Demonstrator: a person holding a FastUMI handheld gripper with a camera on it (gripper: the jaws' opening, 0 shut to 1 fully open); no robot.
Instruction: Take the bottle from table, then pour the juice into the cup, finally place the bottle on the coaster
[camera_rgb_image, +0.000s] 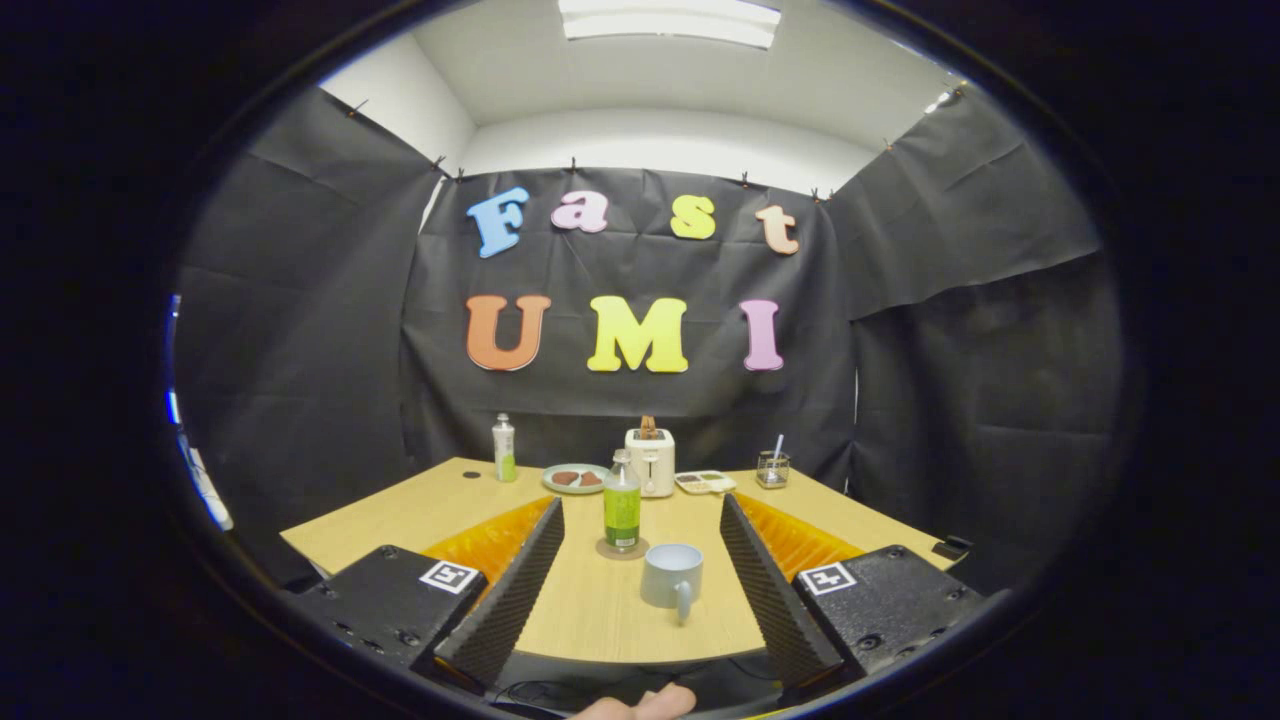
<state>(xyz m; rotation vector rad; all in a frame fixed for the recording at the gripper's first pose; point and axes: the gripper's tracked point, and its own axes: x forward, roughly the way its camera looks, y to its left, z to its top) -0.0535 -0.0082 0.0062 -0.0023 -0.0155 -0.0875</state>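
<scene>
A clear bottle (622, 504) of green juice stands upright on a round brown coaster (622, 549) in the middle of the wooden table (420, 510). Just in front of it and slightly to the right sits a pale blue-grey cup (671, 577), its handle turned toward me. My gripper (640, 520) is open, held back from the table with its two fingers spread wide. Bottle, coaster and cup all lie ahead, in the gap between the fingers, touched by neither.
Along the table's far edge stand a small green-and-white bottle (504, 449), a plate (574, 478) of food, a white toaster (650, 460), a flat tray (704, 482) and a wire pen holder (772, 468). A person's fingers (640, 705) show below the gripper.
</scene>
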